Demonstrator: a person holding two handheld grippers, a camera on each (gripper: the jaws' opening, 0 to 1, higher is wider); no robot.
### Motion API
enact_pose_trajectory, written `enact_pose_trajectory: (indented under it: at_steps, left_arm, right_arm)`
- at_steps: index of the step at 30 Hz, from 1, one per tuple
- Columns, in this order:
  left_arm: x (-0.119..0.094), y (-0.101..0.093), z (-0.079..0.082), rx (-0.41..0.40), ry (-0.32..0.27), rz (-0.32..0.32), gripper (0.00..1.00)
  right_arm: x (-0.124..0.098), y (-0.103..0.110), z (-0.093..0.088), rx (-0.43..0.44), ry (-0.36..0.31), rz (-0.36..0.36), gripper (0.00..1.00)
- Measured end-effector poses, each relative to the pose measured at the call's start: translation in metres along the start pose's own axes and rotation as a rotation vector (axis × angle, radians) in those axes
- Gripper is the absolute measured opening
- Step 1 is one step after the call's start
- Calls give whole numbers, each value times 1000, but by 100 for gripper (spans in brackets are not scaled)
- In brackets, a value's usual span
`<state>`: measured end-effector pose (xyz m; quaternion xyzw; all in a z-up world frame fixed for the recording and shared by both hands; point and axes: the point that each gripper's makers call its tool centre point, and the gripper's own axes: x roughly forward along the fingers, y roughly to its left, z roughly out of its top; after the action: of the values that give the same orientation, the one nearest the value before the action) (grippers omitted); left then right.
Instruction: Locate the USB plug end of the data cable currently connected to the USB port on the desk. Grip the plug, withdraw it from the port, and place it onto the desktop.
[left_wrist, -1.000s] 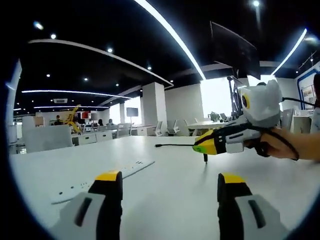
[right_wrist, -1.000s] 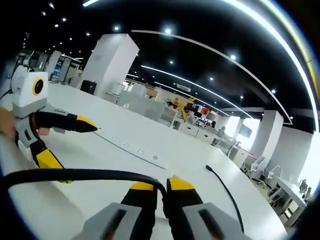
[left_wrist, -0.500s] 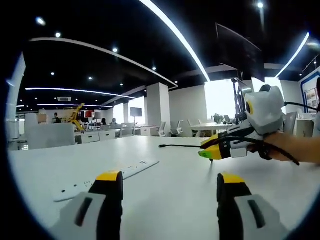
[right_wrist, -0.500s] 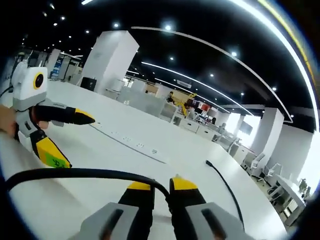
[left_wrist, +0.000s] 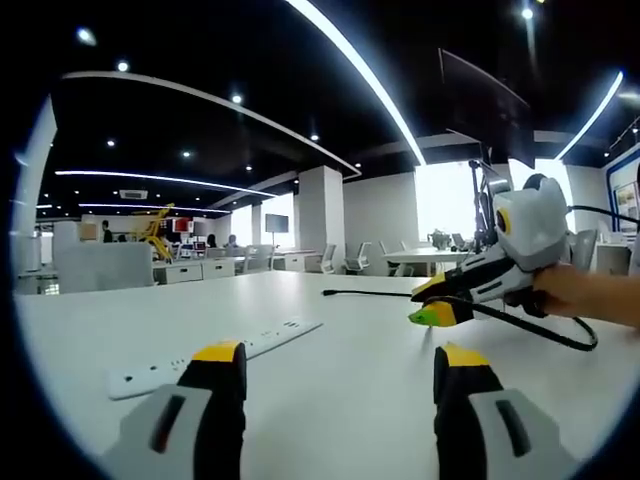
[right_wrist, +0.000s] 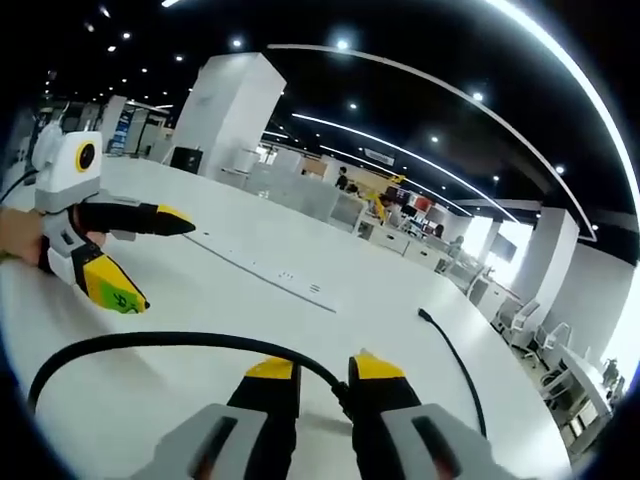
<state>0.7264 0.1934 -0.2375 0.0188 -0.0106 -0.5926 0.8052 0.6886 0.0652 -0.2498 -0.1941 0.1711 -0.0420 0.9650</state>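
While the left hand-held gripper (left_wrist: 338, 372) stands wide and empty above the white worktop (left_wrist: 340, 330), the right hand-held gripper (left_wrist: 432, 302) shows ahead and to its right, pinching the black data cable (left_wrist: 520, 325). A white power strip (left_wrist: 215, 352) lies ahead-left of the open jaws.

From the right hand-held gripper (right_wrist: 323, 372), the jaws look narrowed onto the cable, which loops away to their left; the plug itself is hidden between them. A loose cable end (right_wrist: 424, 316) lies ahead-right. I judge that letting go while raised could make the springy cable flick the plug off its spot.
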Motion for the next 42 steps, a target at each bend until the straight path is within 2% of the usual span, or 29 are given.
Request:
enact_pose_trajectory:
  at_steps: [9, 16, 20, 23, 28, 37, 42]
  left_arm:
    - [3, 7, 3, -22, -12, 14, 76]
    - [4, 9, 4, -27, -16, 20, 77]
    - [4, 10, 4, -28, -17, 22, 77]
    - [4, 11, 4, -34, -24, 30, 77]
    - [3, 16, 5, -42, -34, 55, 77]
    - [2, 23, 6, -10, -38, 104, 77]
    - [-3, 30, 7, -19, -39, 142, 76]
  right_arm:
    - [-2, 3, -2, -5, 9, 26, 27]
    - [-7, -1, -5, 24, 2, 33, 32]
    - [-10, -2, -3, 88, -35, 46, 37]
    - [-10, -10, 0, 207, -89, 35, 41]
    - [-11, -18, 6, 344, -174, 5, 48]
    - [-10, -15, 19, 401, -220, -9, 56]
    - [-11, -10, 25, 424, -231, -13, 53]
